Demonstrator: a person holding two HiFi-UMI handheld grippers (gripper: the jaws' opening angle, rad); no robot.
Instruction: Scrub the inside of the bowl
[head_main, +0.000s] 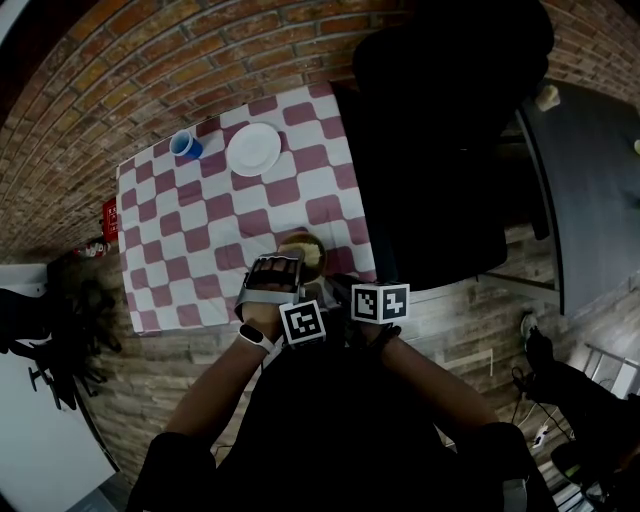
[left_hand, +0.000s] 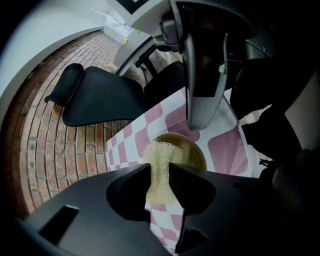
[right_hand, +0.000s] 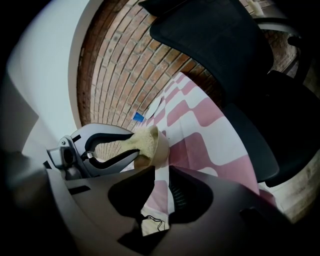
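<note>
An olive-brown bowl (head_main: 308, 252) sits near the front edge of the checked table (head_main: 200, 240). My left gripper (left_hand: 161, 167) is shut on a pale yellow mesh scrubber (left_hand: 159, 159). The scrubber's tuft reaches over the near rim into the bowl (left_hand: 187, 150). In the right gripper view the bowl (right_hand: 162, 145) is tipped, its mouth facing the left gripper (right_hand: 131, 145), and the scrubber (right_hand: 142, 139) is pressed inside. My right gripper (right_hand: 160, 167) has its jaws close together at the bowl's rim and appears shut on it. One of its grey fingers (left_hand: 200, 112) ends at the far rim.
A blue cup (head_main: 186, 145) and a white plate (head_main: 254, 149) stand at the table's far end. A black office chair (head_main: 450, 130) crowds the table's right side, with a dark table (head_main: 590, 180) beyond it. Brick flooring surrounds the table.
</note>
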